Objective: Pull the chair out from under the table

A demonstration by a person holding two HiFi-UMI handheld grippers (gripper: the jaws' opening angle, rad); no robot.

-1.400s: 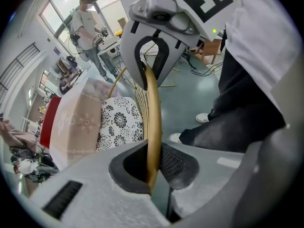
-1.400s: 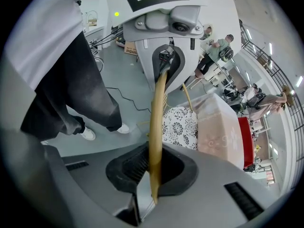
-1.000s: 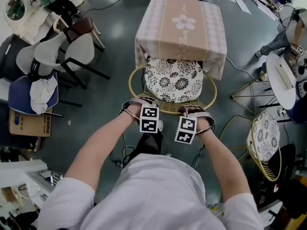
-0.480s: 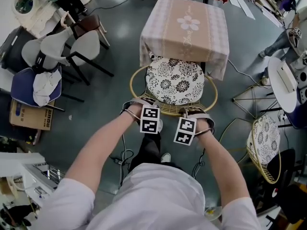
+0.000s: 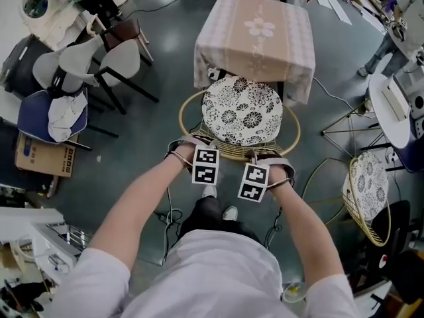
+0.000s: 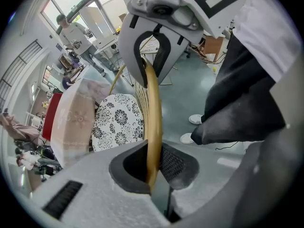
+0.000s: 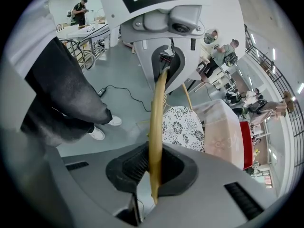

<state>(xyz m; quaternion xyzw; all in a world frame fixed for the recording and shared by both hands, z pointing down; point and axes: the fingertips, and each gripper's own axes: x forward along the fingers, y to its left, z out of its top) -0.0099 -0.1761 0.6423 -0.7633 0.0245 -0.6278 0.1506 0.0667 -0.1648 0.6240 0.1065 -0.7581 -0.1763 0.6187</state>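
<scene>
A round gold wire chair (image 5: 232, 152) with a black-and-white floral cushion (image 5: 242, 109) stands in front of the small table (image 5: 255, 35), which is draped in a pink checked cloth. The cushion's far edge lies just at the cloth's hem. My left gripper (image 5: 192, 148) is shut on the near rim of the chair back, left of centre. My right gripper (image 5: 267, 160) is shut on the same rim further right. In the left gripper view the gold rim (image 6: 153, 127) runs between the pads (image 6: 175, 163). The right gripper view shows the rim (image 7: 156, 127) clamped likewise, with cushion (image 7: 183, 127) and table (image 7: 223, 132) beyond.
A second wire chair (image 5: 368, 191) stands at the right beside a white round table (image 5: 391, 111). Grey chairs (image 5: 99, 65), a blue chair with a white cloth (image 5: 50, 114) and a cardboard box (image 5: 40, 161) are at the left. Cables (image 5: 165, 217) lie near the person's shoes (image 5: 218, 201).
The chair has slid toward the person, away from the table, so more of the cushion shows clear of the cloth. Both grippers kept their hold on the rim and moved back with it.
</scene>
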